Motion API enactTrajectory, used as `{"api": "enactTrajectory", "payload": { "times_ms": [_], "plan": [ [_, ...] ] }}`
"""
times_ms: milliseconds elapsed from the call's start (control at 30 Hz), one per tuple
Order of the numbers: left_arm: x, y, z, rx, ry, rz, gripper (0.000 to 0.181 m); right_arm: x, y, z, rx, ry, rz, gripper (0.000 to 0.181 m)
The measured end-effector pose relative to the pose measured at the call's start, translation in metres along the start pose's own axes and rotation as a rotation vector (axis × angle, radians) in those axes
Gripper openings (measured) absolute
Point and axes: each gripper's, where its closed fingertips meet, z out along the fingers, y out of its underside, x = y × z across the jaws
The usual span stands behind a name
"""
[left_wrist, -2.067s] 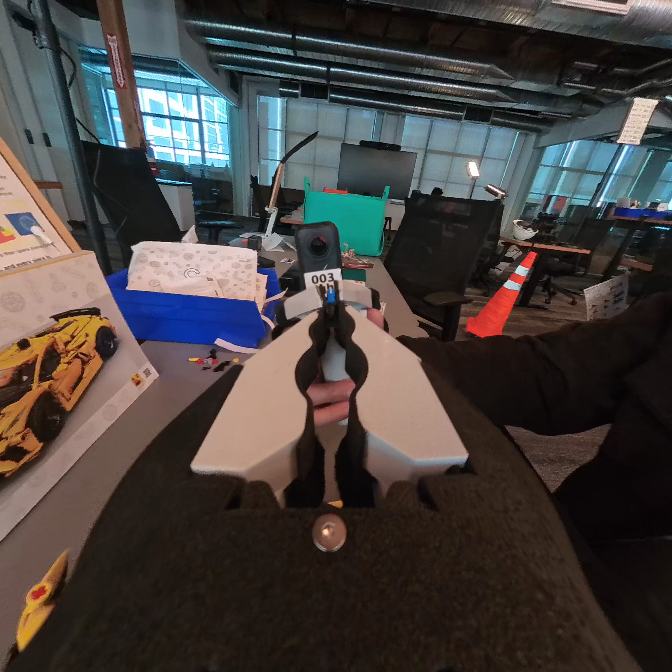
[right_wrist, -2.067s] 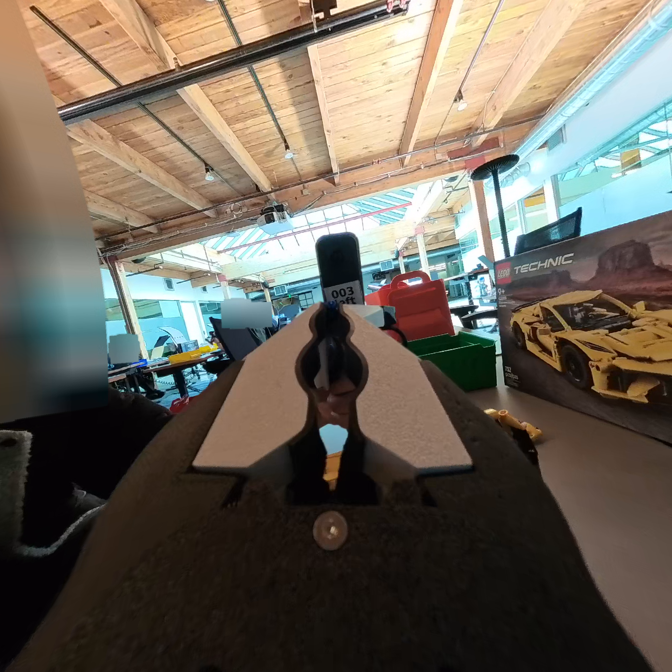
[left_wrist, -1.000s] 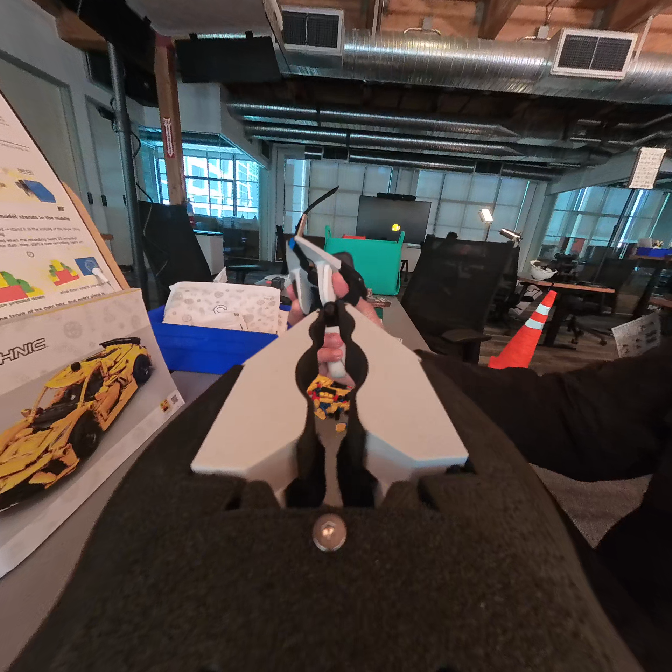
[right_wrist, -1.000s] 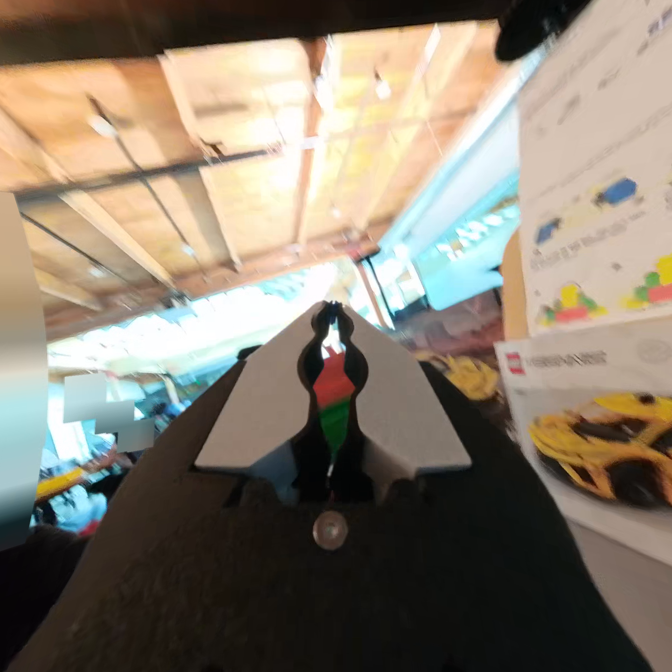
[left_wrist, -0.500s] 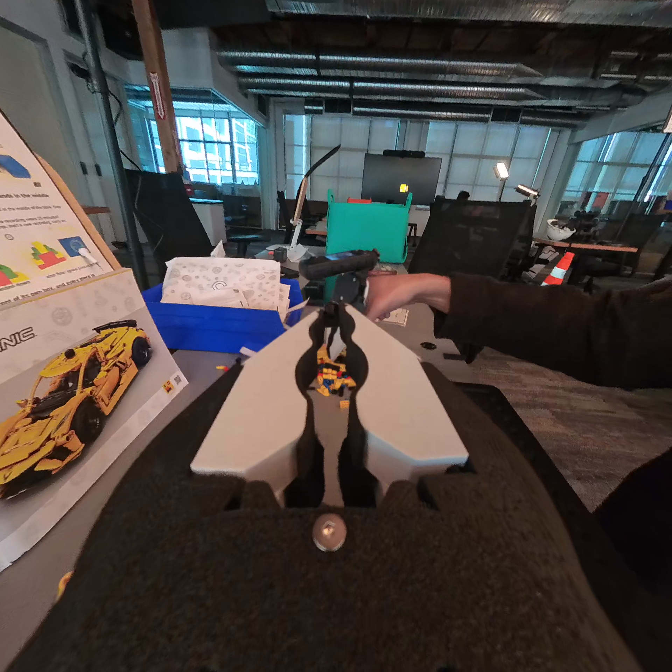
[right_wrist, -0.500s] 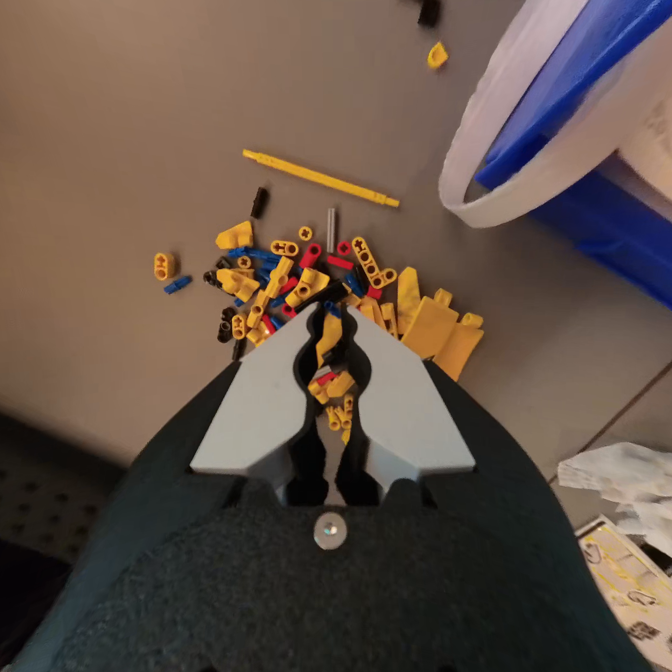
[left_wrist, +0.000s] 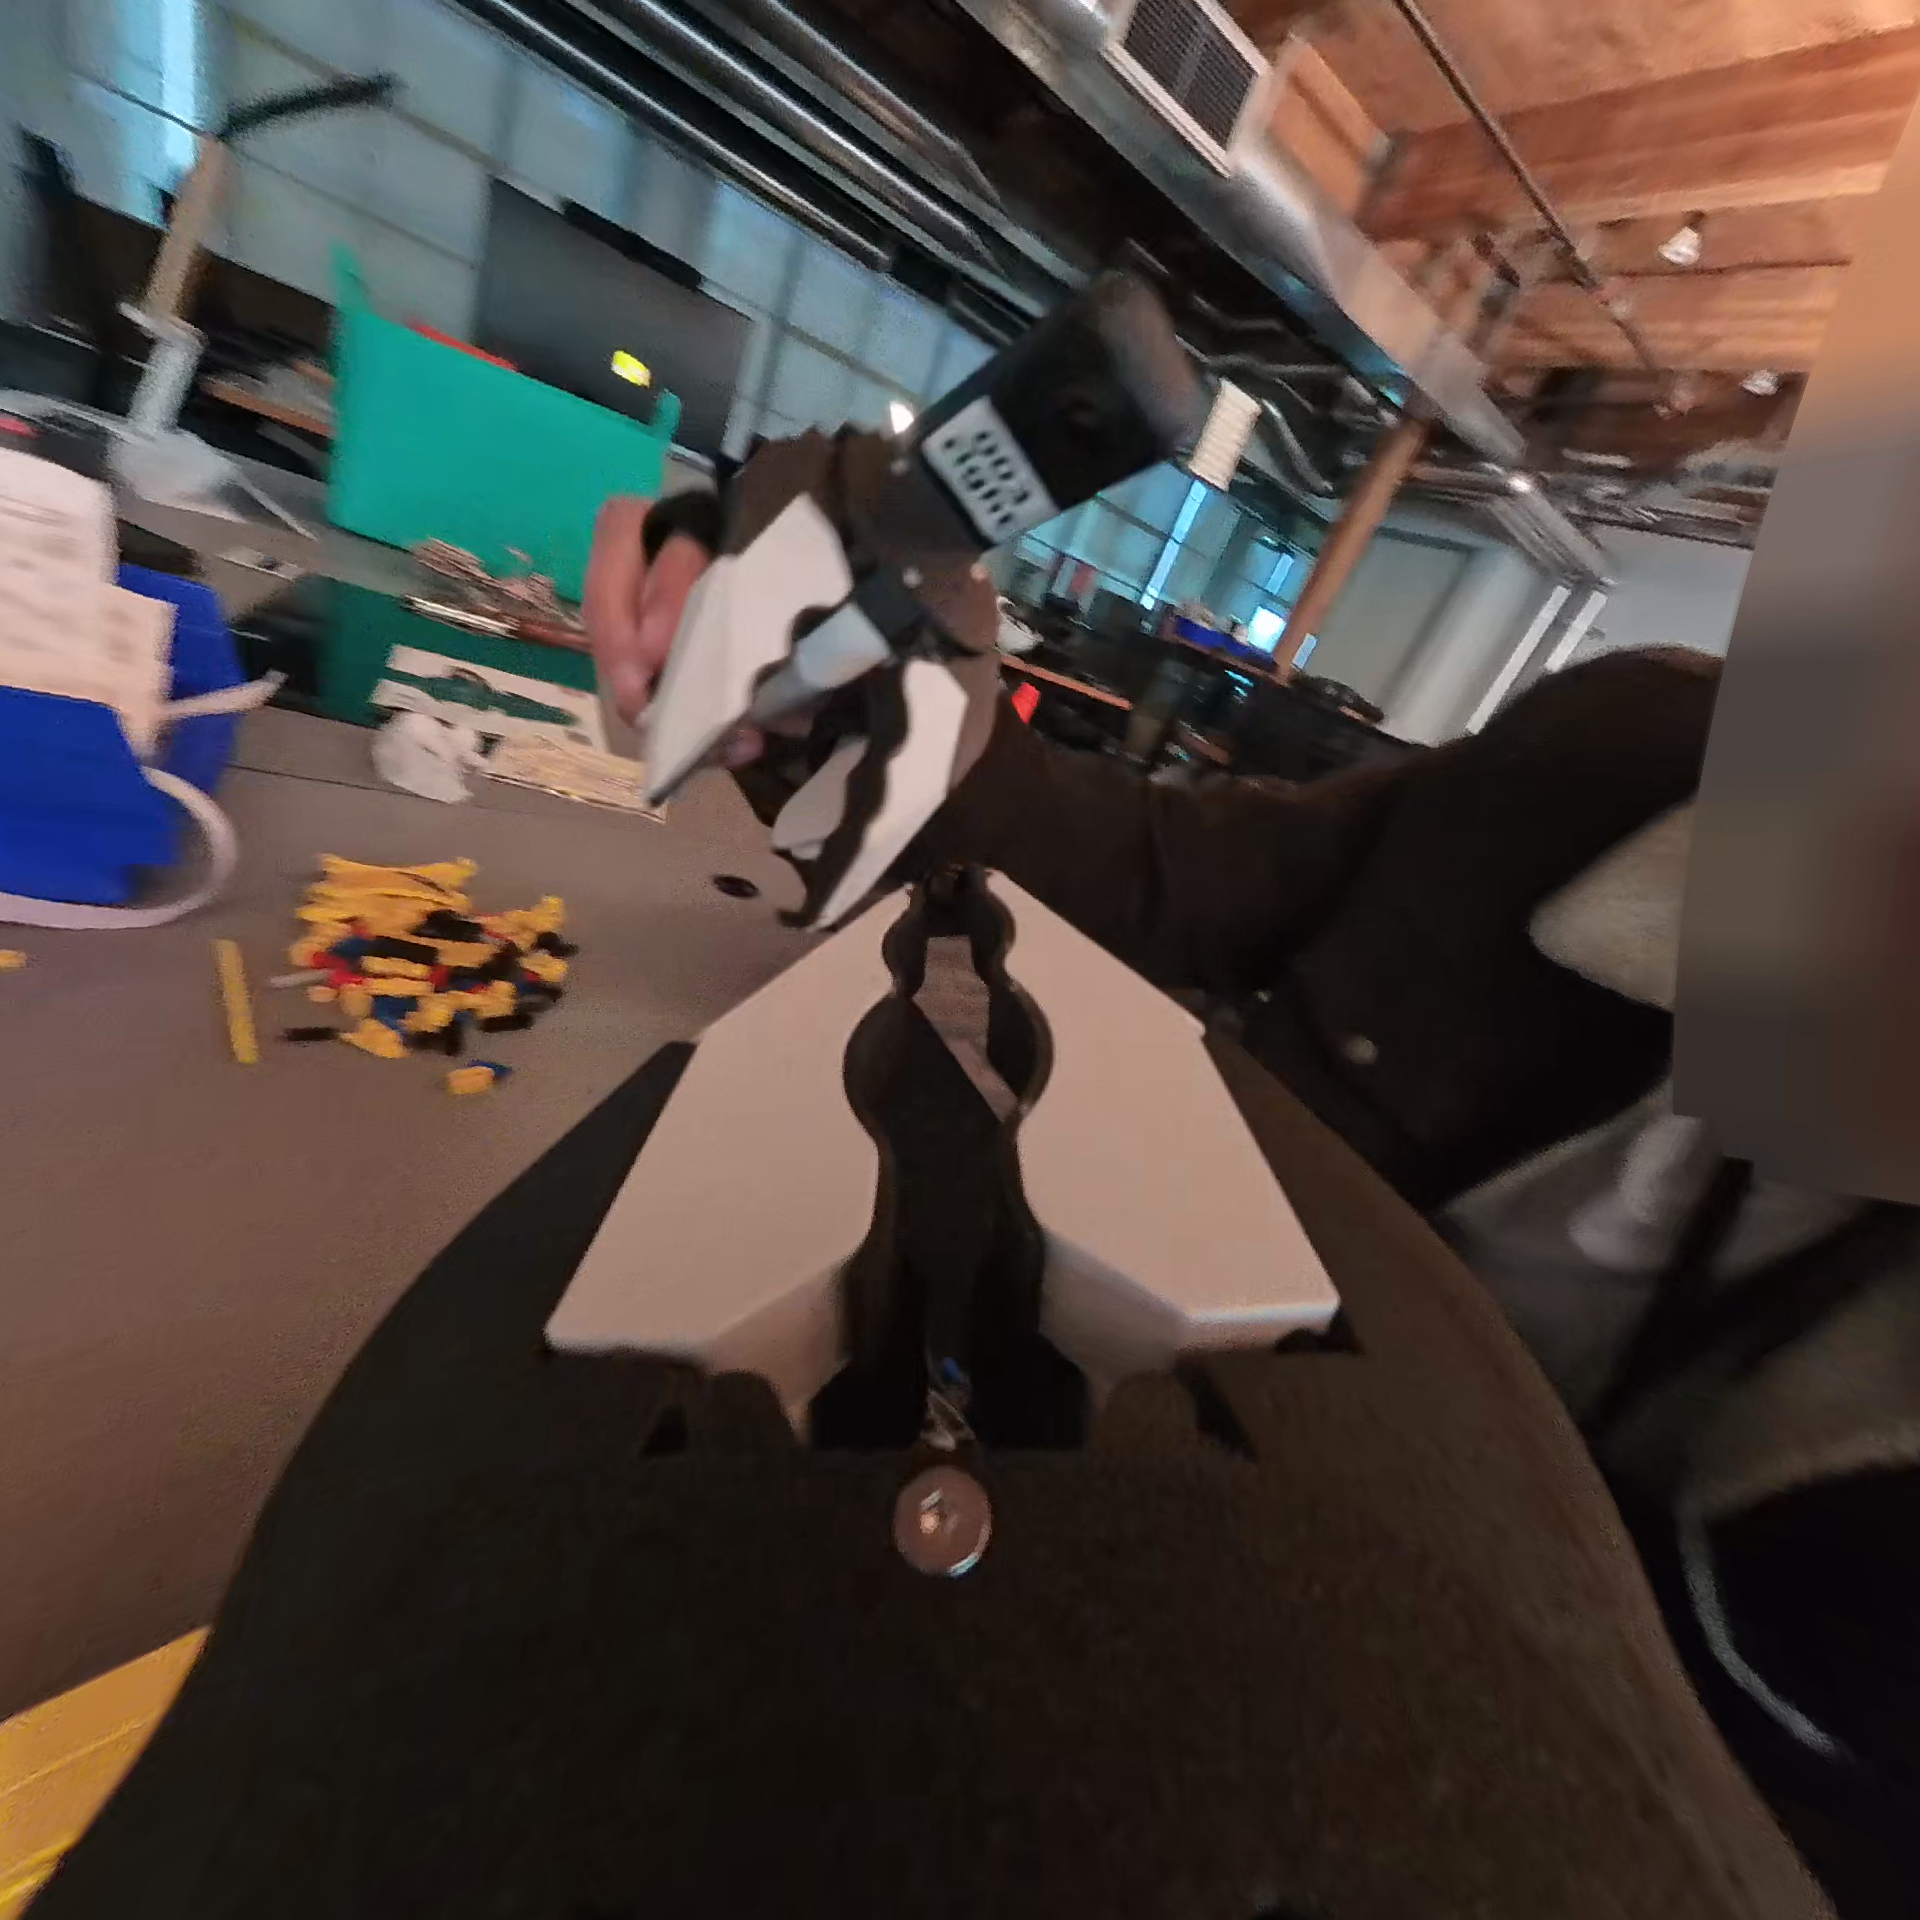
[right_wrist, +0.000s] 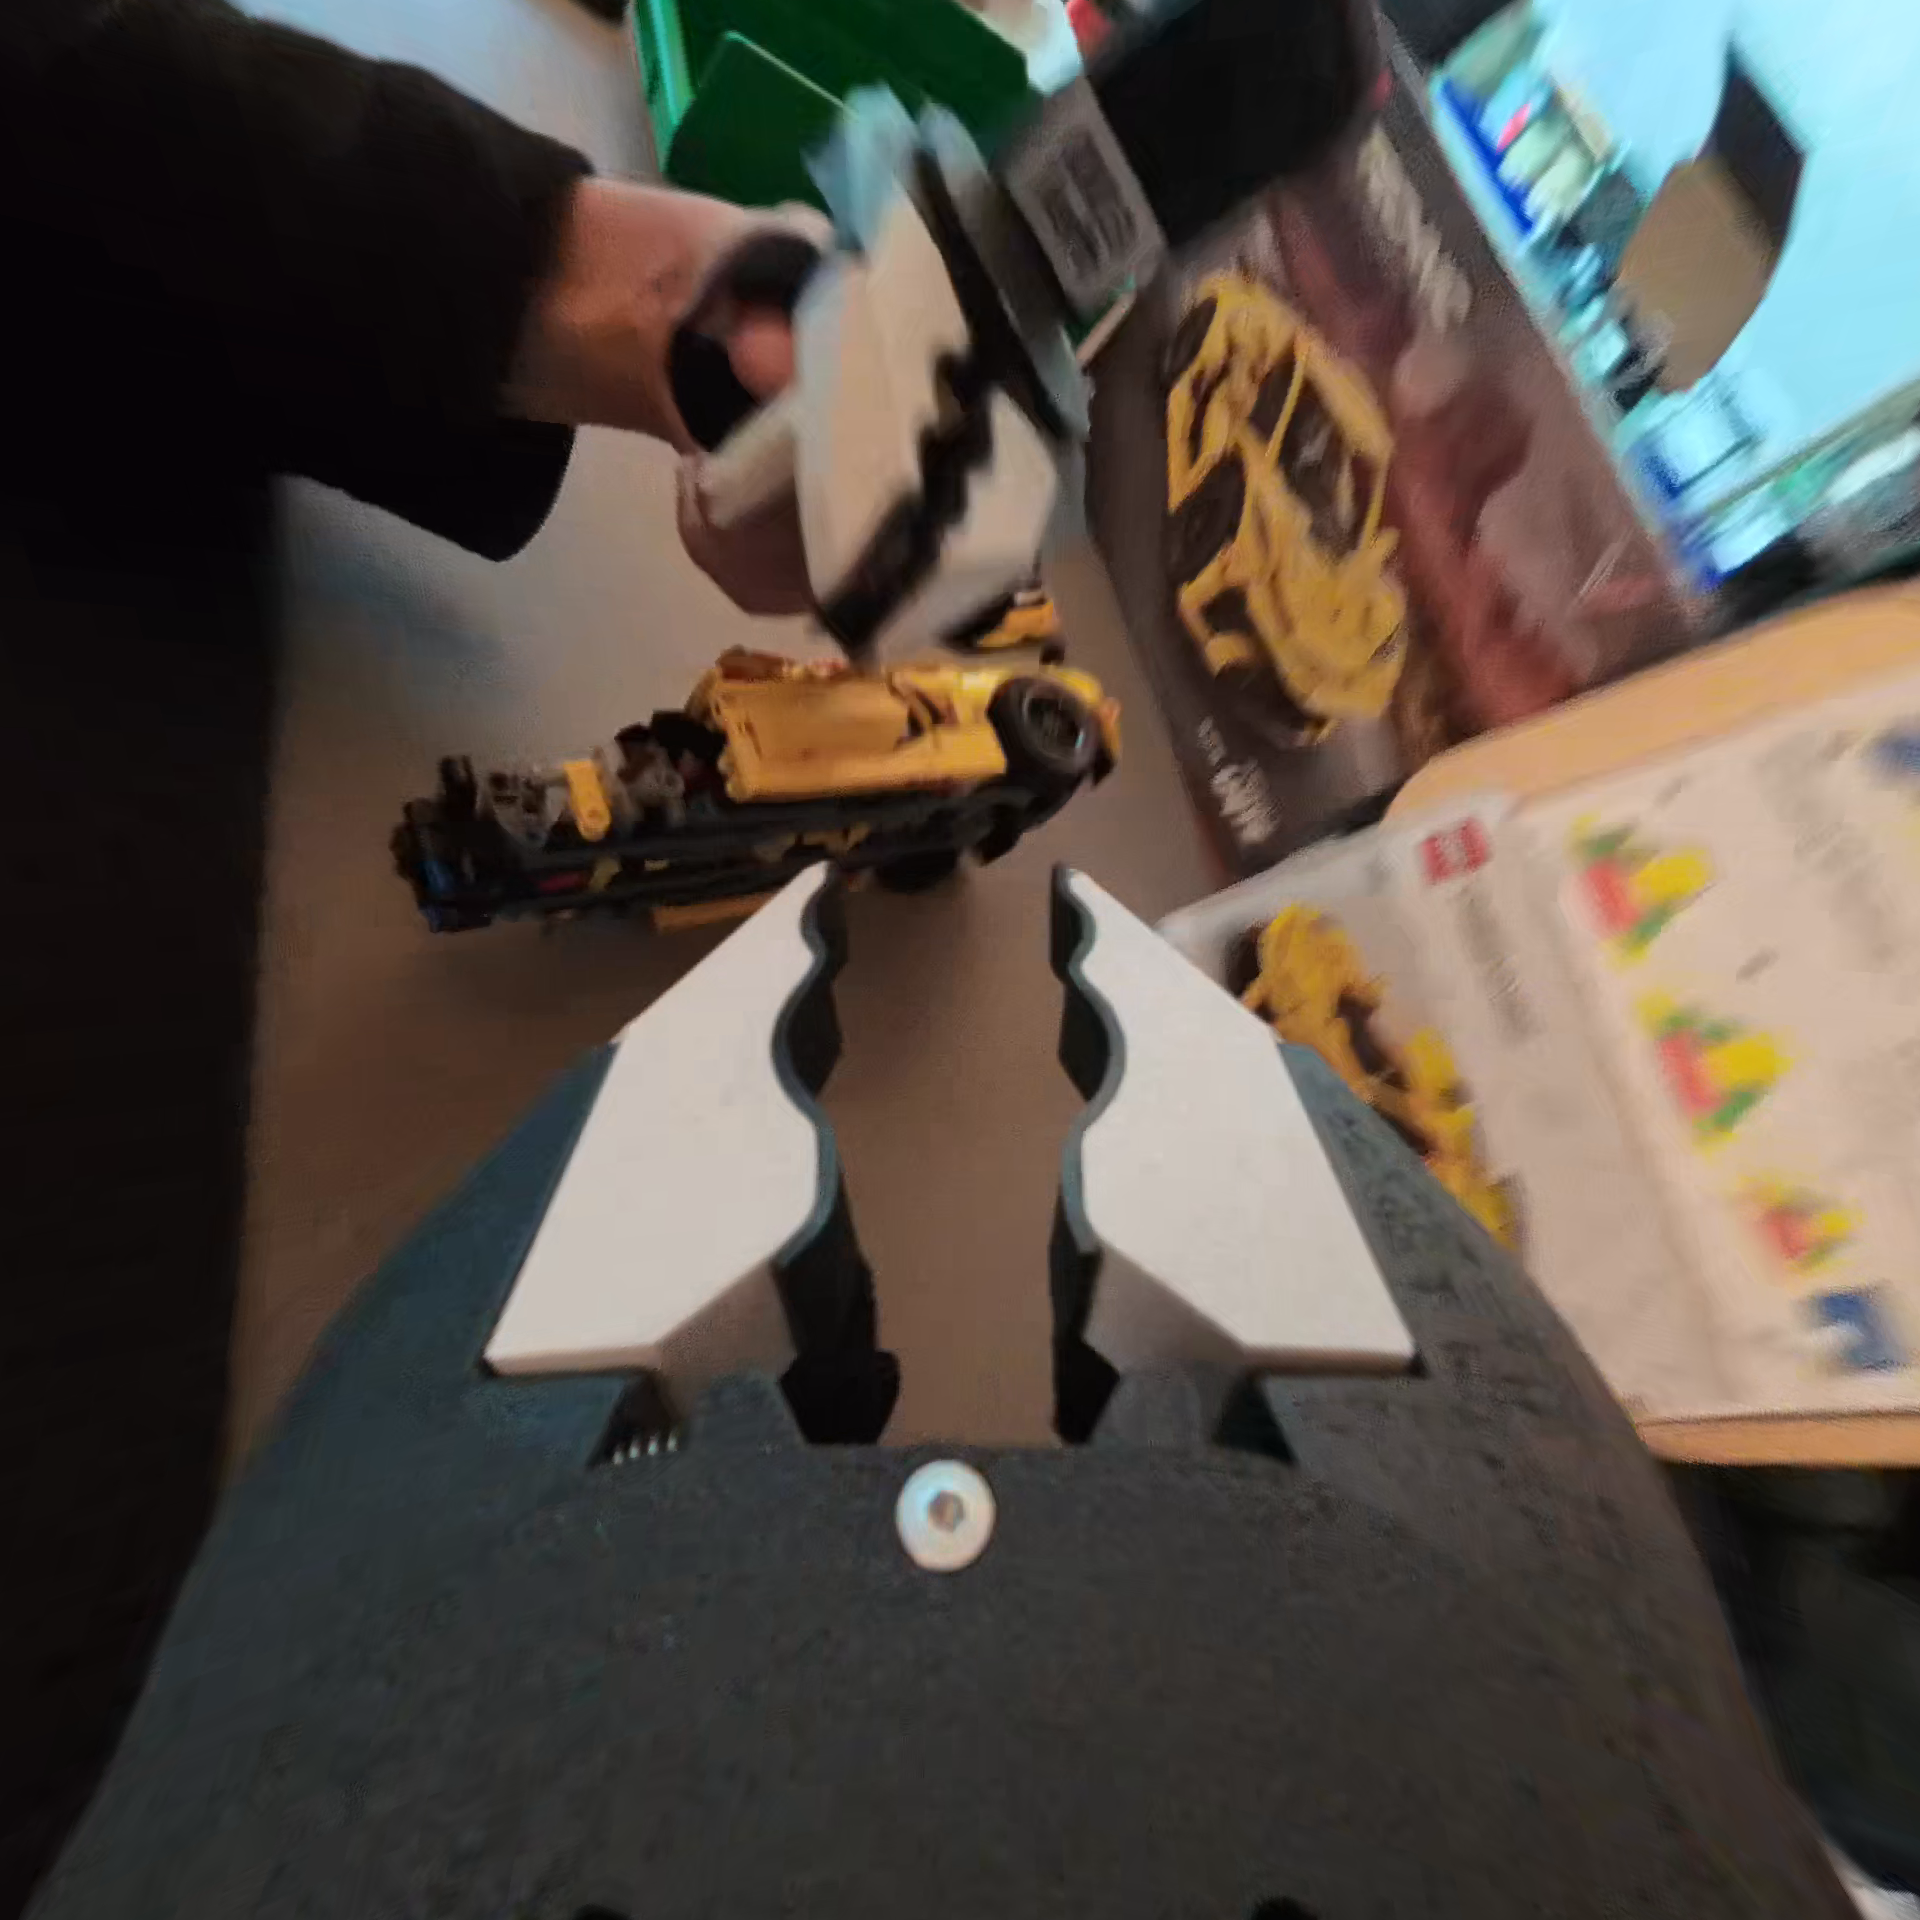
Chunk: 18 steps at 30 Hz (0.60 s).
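While the left claw (left_wrist: 948, 914) looks pressed together, the right claw (right_wrist: 940, 883) gapes near a toy car (right_wrist: 769, 769).

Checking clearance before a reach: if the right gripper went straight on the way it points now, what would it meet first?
Probably the half-built yellow toy car on the grey table: it lies just ahead of the open right gripper. Blur leaves depth unsure.

Printing on the box (right_wrist: 1455, 499) and booklet (right_wrist: 1662, 1039) — motion-blurred, unreadable.

White fingers (right_wrist: 675, 1143), black mounts, black sleeves (right_wrist: 312, 260).
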Motion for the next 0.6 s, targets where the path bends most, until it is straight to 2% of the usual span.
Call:
{"api": "enactTrajectory", "payload": {
  "times_ms": [67, 167, 300, 600],
  "plan": [
    [0.007, 0.005, 0.003, -0.032, 0.033, 0.009, 0.006, -0.011, -0.028, 0.001, -0.009, 0.042, -0.190, 0.026],
    [0.013, 0.006, 0.005, -0.045, 0.054, 0.016, 0.006, -0.030, -0.047, 0.003, -0.045, -0.001, -0.281, 0.032],
    [0.021, 0.005, 0.005, -0.038, 0.097, 0.015, 0.006, -0.033, -0.051, 0.003, -0.073, 0.020, -0.363, 0.027],
    [0.029, 0.008, 0.010, -0.048, 0.144, 0.027, 0.007, -0.035, -0.057, 0.005, -0.032, 0.053, -0.396, 0.015]
  ]
}}
